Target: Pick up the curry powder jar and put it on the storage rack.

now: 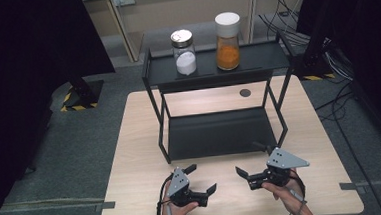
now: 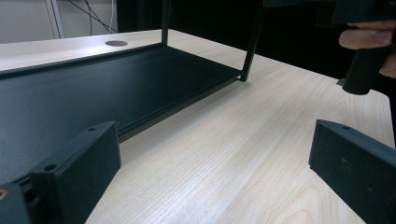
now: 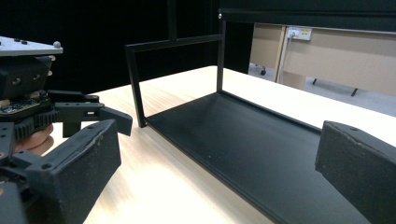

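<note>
A black two-tier metal shelf (image 1: 216, 66) stands on the wooden table (image 1: 140, 140). Its top tier carries a glass jar of white powder with a metal lid (image 1: 184, 53) and a taller jar of orange powder with a white lid (image 1: 227, 41). The lower tier (image 1: 217, 133) is bare. My left gripper (image 1: 203, 177) is held open just above the table in front of the shelf, nothing between its jaws. My right gripper (image 1: 249, 160) is open too, beside it, the two pointing toward each other. In the left gripper view the gripper (image 2: 217, 154) faces bare wood beside the lower tier (image 2: 93, 88).
A round cable hole (image 1: 245, 92) sits in the table behind the shelf. In the right gripper view, the right gripper (image 3: 217, 158) faces the lower tier (image 3: 243, 140), with the left gripper (image 3: 70, 114) at the left. Dark curtains and floor cables (image 1: 338, 98) surround the table.
</note>
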Motion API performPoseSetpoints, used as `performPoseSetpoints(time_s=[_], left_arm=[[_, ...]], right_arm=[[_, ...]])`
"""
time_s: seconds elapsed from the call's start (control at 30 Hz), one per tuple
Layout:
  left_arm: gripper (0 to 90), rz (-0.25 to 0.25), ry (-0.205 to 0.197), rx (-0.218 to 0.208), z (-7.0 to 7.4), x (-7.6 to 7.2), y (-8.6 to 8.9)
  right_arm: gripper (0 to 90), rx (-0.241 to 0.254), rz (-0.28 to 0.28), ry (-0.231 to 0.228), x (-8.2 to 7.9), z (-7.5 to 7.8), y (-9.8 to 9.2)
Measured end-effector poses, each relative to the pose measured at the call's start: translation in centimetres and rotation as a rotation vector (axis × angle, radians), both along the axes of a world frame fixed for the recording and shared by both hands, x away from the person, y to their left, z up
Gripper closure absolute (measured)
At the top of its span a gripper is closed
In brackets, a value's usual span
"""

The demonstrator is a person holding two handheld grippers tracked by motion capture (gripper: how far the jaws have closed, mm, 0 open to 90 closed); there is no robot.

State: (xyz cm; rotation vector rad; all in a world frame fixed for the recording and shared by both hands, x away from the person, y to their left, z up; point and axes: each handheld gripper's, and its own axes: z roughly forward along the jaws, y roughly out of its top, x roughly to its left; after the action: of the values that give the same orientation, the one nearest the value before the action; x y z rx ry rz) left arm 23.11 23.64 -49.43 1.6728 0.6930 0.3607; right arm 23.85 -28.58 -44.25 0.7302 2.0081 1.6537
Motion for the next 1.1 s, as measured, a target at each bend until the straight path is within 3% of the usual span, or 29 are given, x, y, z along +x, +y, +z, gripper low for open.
performPoseSetpoints(time_s=[0.43,1.1], left_arm=[[1.4,-0.001,-0.007,0.001,0.1,-0.1,0.0],[1.4,0.001,-0.009,-0.002,0.1,-0.1,0.1]], right_arm=[[0.3,-0.021,0.018,0.005,-0.5,-1.3,0.0],[0.3,-0.009,0.018,0.017,-0.9,-2.2,-0.4]])
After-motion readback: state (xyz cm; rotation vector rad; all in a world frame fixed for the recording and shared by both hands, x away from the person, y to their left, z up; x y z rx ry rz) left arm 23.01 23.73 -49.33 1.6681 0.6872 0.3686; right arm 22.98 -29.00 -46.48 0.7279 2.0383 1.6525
